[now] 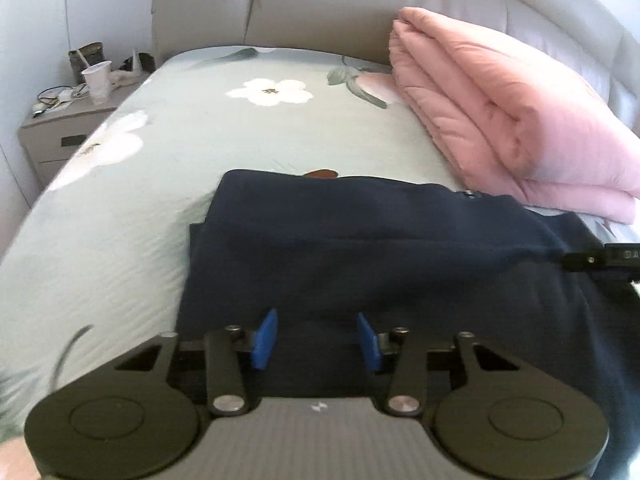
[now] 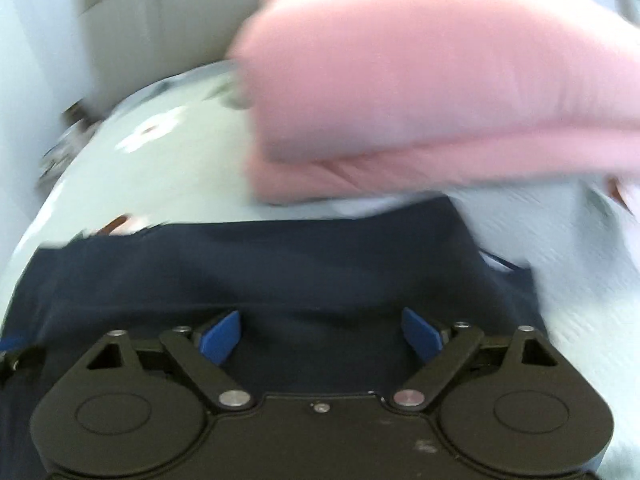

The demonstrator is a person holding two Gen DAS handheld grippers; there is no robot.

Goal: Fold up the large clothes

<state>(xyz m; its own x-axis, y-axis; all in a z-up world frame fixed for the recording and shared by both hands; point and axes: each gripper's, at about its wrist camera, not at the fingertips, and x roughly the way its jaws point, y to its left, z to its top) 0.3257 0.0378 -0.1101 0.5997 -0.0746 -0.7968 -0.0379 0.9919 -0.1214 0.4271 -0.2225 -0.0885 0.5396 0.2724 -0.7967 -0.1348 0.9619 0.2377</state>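
Lying folded on the near part of the bed, the dark navy soft-fabric garment (image 1: 360, 248) shows a thick doubled layer across its far side with a straight folded edge, and a thinner layer spreads flat beneath it toward the cameras; in the blurred right wrist view the same navy garment (image 2: 280, 264) fills the lower middle. The left tool (image 1: 316, 340) hangs over the garment's near edge with its blue pads (image 1: 265, 340) apart and nothing clamped between them. The right tool (image 2: 320, 336) stands with its pads spread wide over the cloth, gripping nothing. Under the garment lies the pale green bedsheet with white flower prints (image 1: 160, 152). A folded pink quilted duvet (image 1: 500, 120) sits just beyond the garment's far right corner. A padded beige headboard (image 1: 320, 8) rises behind, and a grey bedside cabinet (image 1: 60, 136) carries a white plastic cup (image 1: 97, 80) and clutter.
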